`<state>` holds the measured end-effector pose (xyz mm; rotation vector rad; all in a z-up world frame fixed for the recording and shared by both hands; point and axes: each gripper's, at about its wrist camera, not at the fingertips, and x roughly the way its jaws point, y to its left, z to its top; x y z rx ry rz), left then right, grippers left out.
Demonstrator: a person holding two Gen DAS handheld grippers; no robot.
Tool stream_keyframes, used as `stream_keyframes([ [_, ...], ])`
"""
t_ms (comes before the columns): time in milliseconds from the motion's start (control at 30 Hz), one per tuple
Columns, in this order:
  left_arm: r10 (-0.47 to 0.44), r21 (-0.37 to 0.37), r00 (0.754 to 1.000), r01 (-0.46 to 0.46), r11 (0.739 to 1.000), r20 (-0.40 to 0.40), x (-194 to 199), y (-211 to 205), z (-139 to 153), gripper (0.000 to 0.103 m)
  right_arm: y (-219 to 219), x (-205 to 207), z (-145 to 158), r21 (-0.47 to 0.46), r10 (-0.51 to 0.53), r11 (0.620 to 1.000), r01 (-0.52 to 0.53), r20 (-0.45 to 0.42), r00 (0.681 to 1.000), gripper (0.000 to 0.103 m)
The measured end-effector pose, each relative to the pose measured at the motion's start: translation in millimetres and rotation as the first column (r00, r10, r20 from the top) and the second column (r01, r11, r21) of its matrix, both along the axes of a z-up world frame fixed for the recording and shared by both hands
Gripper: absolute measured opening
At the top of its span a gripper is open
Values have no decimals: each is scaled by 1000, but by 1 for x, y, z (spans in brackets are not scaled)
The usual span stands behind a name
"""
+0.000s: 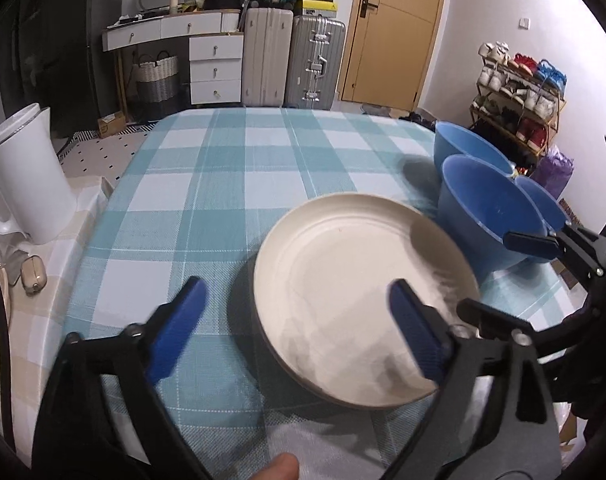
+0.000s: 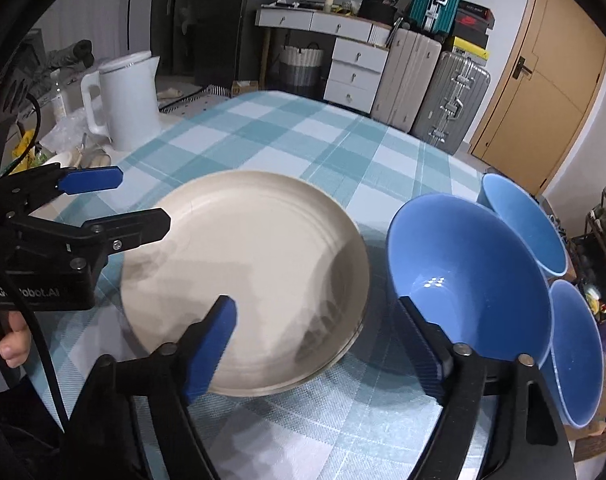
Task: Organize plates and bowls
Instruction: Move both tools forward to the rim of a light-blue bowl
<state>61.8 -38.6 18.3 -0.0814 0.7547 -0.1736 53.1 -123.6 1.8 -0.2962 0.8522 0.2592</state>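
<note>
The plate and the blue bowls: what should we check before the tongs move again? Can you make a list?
1. Left tongs open, nothing pinched: ok.
2. Right tongs open, nothing pinched: ok.
3. Plate lying flat on the tablecloth: ok.
4. Plate empty: ok.
5. Three blue bowls upright beside the plate: ok.
6. Bowls safely away from the table edge: cannot tell, the nearest one sits close to it.
</note>
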Motion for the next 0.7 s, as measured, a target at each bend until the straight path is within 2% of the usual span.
stream_keyframes([
  [100,-3,-23,1000,3,1000,13,-6,4,11,102,-5,-4,10,58,10,998,-10,0,1000,93],
  [200,2,-42,1000,-1,999,25,-12,7,21,102,-9,-9,21,75,-4,997,1,35,999,97],
  [333,-13,-48,999,15,999,37,-21,4,32,102,-18,-15,34,72,-28,997,23,71,997,100],
  [533,-38,-28,998,39,999,56,-26,-9,44,102,-47,-22,60,131,-59,990,45,107,992,101],
  [700,-47,-23,997,48,999,66,-25,-17,57,102,-75,-34,89,143,-98,987,75,165,981,101],
])
